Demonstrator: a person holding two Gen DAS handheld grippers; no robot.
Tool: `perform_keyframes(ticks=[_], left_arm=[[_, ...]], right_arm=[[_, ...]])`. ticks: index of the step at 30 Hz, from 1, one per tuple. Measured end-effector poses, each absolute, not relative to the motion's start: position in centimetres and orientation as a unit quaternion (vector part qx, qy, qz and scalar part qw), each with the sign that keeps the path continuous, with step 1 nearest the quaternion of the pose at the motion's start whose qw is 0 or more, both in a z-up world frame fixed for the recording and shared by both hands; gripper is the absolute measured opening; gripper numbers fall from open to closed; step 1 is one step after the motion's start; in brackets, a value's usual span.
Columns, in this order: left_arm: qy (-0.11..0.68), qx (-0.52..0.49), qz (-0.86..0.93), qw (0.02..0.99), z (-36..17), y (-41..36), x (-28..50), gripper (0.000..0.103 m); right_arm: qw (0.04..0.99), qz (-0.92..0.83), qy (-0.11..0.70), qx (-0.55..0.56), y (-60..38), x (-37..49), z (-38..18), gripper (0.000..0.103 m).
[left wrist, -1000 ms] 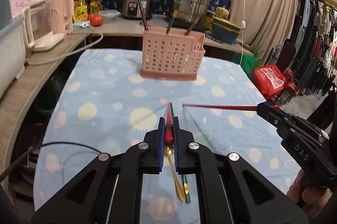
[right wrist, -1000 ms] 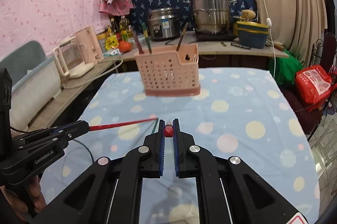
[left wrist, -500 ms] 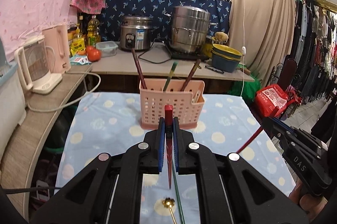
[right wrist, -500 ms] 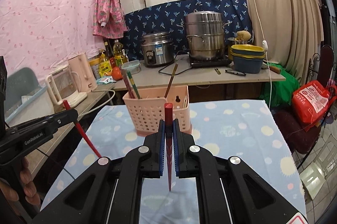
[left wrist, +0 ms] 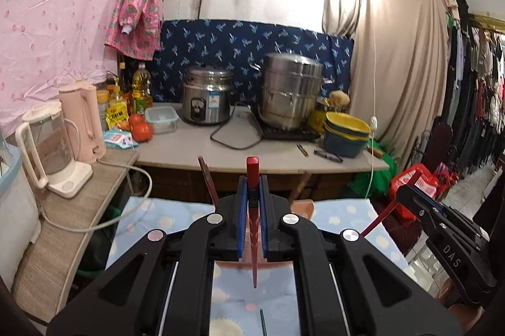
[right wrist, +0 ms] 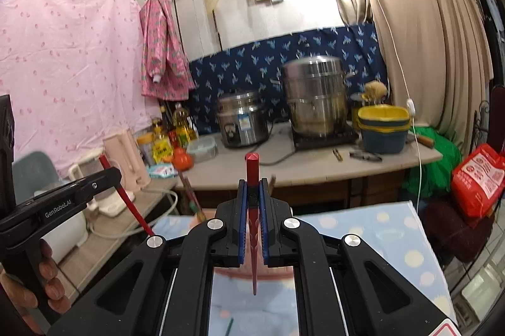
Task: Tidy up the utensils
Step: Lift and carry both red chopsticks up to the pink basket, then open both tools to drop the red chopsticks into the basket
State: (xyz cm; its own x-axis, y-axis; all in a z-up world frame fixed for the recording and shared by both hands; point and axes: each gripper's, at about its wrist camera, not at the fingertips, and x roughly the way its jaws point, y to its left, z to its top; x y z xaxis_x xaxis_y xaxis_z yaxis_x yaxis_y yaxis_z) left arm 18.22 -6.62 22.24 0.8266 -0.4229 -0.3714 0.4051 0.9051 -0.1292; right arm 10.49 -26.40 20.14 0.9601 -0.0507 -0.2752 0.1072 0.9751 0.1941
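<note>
Left gripper (left wrist: 252,206) clamped on red chopstick (left wrist: 252,178), held upright above blue spotted tablecloth (left wrist: 142,225). Right gripper (right wrist: 252,203) likewise closed tight on second red chopstick (right wrist: 252,175), tip pointed down. Pink utensil basket (left wrist: 304,205) mostly hidden behind gripper bodies, far end of table. Green chopstick (left wrist: 262,321) left lying near on cloth. Steel pots (left wrist: 292,89) seen on far counter.

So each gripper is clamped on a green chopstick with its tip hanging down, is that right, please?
Not quite: the chopsticks are red, not green. The left gripper is shut on one red chopstick in the left wrist view, the right gripper on another, tips down.
</note>
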Motion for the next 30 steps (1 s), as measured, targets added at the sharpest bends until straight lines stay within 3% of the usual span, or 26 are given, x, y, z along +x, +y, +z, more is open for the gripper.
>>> perform_keyframes(ticks=[13, 30], left_arm=[[0.146, -0.041, -0.182, 0.971, 26.8, -6.4, 24.4, 0.007], [0.204, -0.046, -0.188, 0.960, 20.4, -8.1, 29.6, 0.007]], right_arm=[[0.990, -0.028, 0.073, 0.116, -26.3, 16.7, 23.1, 0.007], [0.977, -0.018, 0.147, 0.154, -27.2, 22.4, 16.5, 0.008]])
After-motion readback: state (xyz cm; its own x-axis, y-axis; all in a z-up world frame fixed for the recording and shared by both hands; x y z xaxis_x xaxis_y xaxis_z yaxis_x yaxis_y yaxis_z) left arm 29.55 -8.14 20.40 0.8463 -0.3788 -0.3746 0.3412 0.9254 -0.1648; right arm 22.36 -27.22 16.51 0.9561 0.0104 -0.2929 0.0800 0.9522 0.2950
